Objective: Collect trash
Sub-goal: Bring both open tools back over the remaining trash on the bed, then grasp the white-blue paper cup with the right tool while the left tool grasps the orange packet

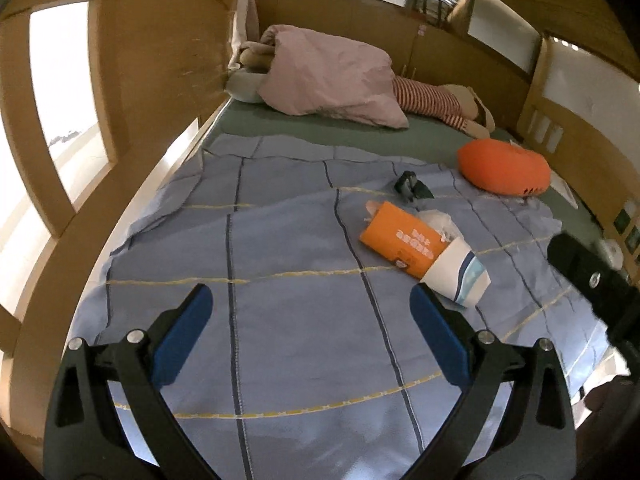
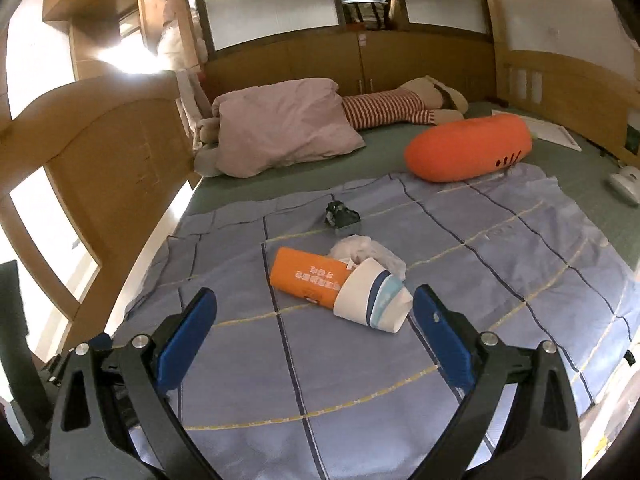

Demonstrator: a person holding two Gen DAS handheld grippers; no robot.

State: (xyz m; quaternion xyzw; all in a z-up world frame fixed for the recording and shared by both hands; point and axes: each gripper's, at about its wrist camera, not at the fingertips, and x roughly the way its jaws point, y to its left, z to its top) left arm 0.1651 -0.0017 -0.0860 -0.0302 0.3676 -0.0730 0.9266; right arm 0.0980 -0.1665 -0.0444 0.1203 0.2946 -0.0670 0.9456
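Both grippers hang over a bed with their blue-padded jaws spread wide and nothing between them: the left gripper (image 1: 311,300) above bare blue cloth, the right gripper (image 2: 315,304) just short of the litter. Directly ahead of the right one, a white paper cup (image 2: 368,300) with blue bands lies on its side on the checked blue blanket (image 2: 500,248), its mouth butted against an orange packet (image 2: 306,276) printed in white lettering. A crumpled white wrapper (image 2: 360,250) sits touching both, behind them, and a small dark scrap of crumpled trash (image 2: 340,214) lies apart, farther up the blanket. From the left wrist view the same cluster lies ahead and to the right: the cup (image 1: 456,276), the packet (image 1: 400,240), the wrapper (image 1: 438,220) and the dark scrap (image 1: 412,186); at that view's right edge a black part of the other gripper (image 1: 588,276) juts in. Beyond the blanket the green mattress cover (image 2: 384,144) is exposed, carrying an orange bolster cushion (image 2: 468,148), a pink pillow (image 2: 280,128) and a soft toy in a red-and-white striped top (image 2: 384,108) lying along the headboard. Wooden bed panels (image 2: 120,152) and frosted windows (image 2: 268,4) enclose the sleeping space.
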